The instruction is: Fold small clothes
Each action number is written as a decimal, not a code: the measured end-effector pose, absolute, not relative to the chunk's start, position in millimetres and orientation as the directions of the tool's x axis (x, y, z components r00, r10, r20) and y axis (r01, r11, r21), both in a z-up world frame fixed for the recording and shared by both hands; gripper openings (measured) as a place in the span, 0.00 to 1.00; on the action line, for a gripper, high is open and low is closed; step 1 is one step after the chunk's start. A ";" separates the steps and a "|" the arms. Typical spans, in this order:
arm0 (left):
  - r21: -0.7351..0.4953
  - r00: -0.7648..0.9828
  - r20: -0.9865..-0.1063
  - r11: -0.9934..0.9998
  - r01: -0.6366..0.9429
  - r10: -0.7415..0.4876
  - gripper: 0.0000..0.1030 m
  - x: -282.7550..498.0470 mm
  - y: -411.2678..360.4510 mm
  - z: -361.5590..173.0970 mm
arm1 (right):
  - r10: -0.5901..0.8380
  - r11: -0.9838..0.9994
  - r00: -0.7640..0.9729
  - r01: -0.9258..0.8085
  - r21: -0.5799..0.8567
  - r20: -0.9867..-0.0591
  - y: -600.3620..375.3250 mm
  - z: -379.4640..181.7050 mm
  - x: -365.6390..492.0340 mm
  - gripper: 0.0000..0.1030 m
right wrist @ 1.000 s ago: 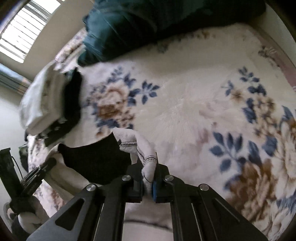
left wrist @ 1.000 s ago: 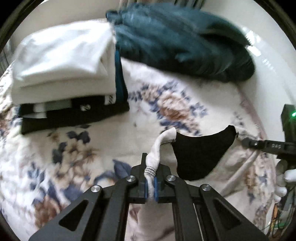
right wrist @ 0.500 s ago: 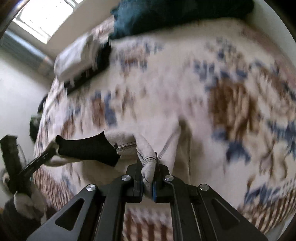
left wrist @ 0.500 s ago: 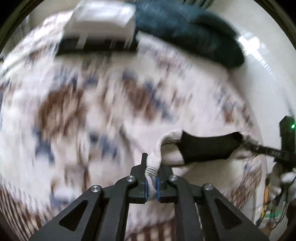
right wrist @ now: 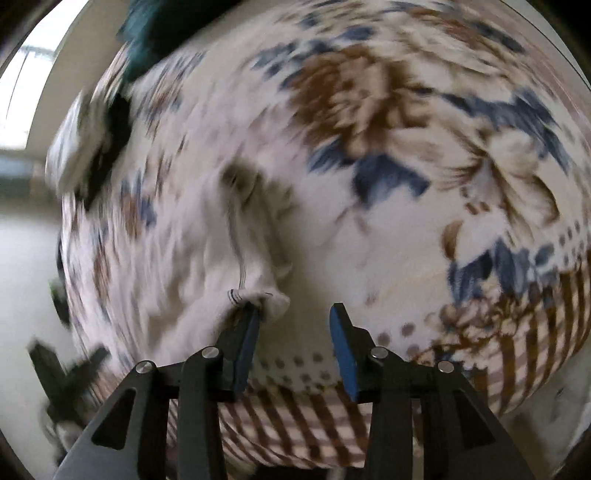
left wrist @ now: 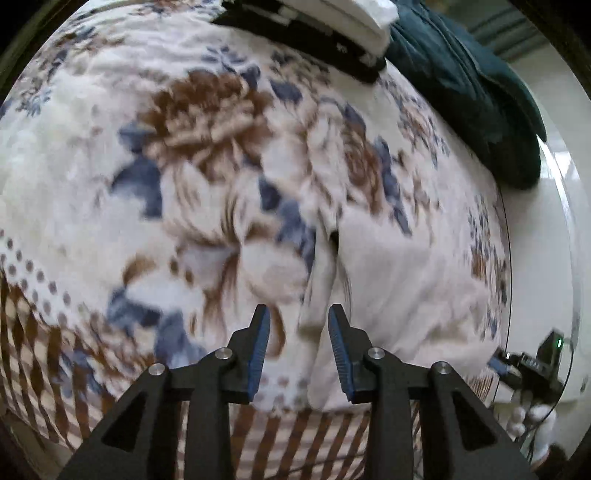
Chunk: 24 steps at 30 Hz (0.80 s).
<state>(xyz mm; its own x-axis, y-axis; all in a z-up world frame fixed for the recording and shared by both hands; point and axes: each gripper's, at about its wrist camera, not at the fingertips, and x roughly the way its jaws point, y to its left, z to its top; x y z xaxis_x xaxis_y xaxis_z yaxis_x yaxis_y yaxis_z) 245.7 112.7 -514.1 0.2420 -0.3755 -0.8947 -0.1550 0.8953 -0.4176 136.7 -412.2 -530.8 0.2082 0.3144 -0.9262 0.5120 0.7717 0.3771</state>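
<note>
A small white garment (left wrist: 391,295) lies flat on the floral blanket (left wrist: 184,184) near its front edge. My left gripper (left wrist: 299,321) is open, its jaws on either side of the garment's left edge fold. My right gripper (right wrist: 293,317) is open; the garment's corner with striped trim (right wrist: 258,295) rests against the left fingertip (right wrist: 251,317). The garment (right wrist: 207,266) stretches away to the left in the blurred right wrist view. The other gripper (left wrist: 528,365) shows at the left wrist view's right edge.
A stack of folded white and black clothes (left wrist: 332,22) sits at the far side of the blanket, beside a dark teal heap (left wrist: 472,88). The blanket's striped border (left wrist: 295,435) hangs over the near edge. A white wall (left wrist: 546,258) is on the right.
Both grippers lowered the garment onto the blanket near its front edge and opened, letting go of its corners. The black inside of the garment no longer shows.
</note>
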 end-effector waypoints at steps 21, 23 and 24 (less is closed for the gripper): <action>-0.303 0.067 -0.951 0.952 -0.034 -0.300 0.08 272.1 52.4 -573.9 | 0.410 0.742 0.040 0.566 0.359 -0.911 -382.8 -579.0 124.1 0.02; -0.334 0.048 -0.942 0.942 -0.026 -0.333 0.09 274.0 54.7 -567.3 | 0.389 0.786 -0.042 0.536 0.307 -0.920 -385.3 -581.0 123.6 0.02; -0.345 0.050 -0.938 0.938 -0.022 -0.343 0.09 274.4 56.5 -559.1 | 0.395 0.788 -0.057 0.533 0.307 -0.917 -388.1 -579.7 127.9 0.03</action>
<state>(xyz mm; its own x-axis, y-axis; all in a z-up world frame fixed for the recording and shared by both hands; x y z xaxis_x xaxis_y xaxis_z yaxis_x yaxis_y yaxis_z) 274.4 56.5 -559.1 0.0500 -0.3433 -0.9379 -0.0223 0.9385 -0.3447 127.9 -388.1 -579.7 -0.0569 0.3952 -0.9169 0.5333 0.7884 0.3067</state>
